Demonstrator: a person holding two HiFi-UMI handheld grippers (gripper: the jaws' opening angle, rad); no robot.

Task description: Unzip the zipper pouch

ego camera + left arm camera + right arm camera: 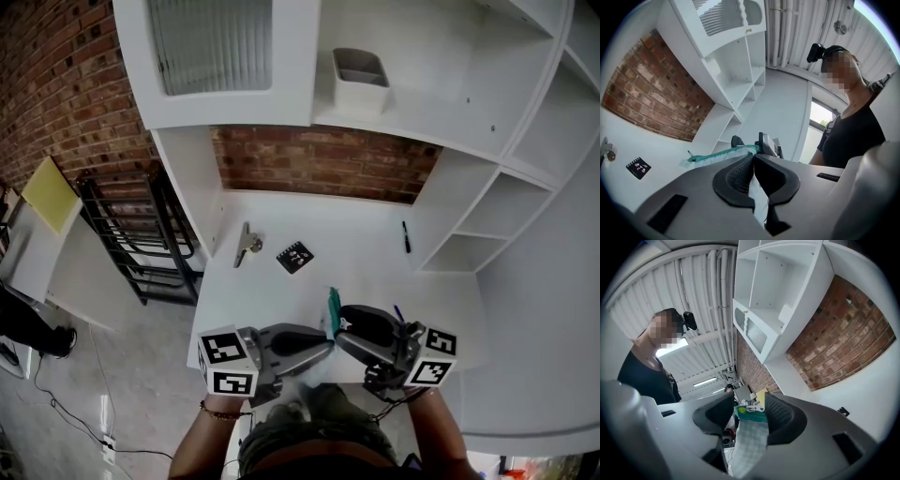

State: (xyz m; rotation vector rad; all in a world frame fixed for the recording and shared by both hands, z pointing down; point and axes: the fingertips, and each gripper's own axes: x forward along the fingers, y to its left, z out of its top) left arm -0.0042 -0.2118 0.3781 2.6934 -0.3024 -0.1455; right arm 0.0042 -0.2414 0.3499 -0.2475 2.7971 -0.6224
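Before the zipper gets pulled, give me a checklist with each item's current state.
1. Left gripper clamped on the zipper pouch fabric: ok.
2. Right gripper closed on the pouch's zipper end: ok.
3. Zipper pull itself pinched: cannot tell.
4. Zipper looks closed along its visible length: ok.
5. Card and metal clip on the table lie well apart from the pouch: ok.

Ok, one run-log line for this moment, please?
left claw: shut on pouch | right claw: shut on pouch by the zipper | pouch: held up between both claws | zipper: open or closed, unclear
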